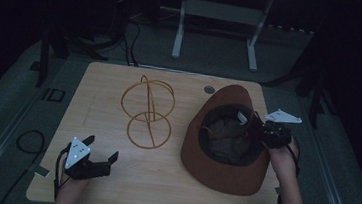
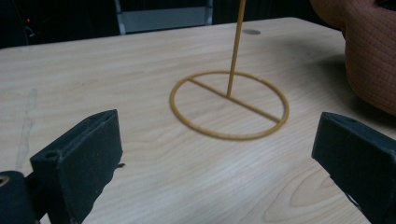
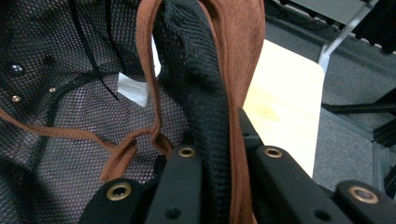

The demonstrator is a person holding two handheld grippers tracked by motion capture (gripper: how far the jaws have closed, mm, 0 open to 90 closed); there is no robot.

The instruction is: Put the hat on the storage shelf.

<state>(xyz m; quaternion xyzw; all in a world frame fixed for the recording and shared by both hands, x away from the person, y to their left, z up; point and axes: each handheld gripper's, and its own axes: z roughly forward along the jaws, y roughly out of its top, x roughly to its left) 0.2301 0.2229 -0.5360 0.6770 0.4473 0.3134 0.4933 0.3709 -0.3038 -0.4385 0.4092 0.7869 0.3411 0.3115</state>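
Standing on pale wood table (image 1: 161,180), dark room: wire stand (image 1: 146,111).

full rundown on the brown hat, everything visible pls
The brown hat is wide-brimmed, in a suede-like rust-brown fabric, and lies upside down on the right half of the wooden table with its opening up. Inside is black mesh lining, a small white label, metal studs and a loose brown chin strap. The right gripper is shut on the right side of the rim, pinching brim and lining between its jaws. The wire hat stand stands apart, to the hat's left.
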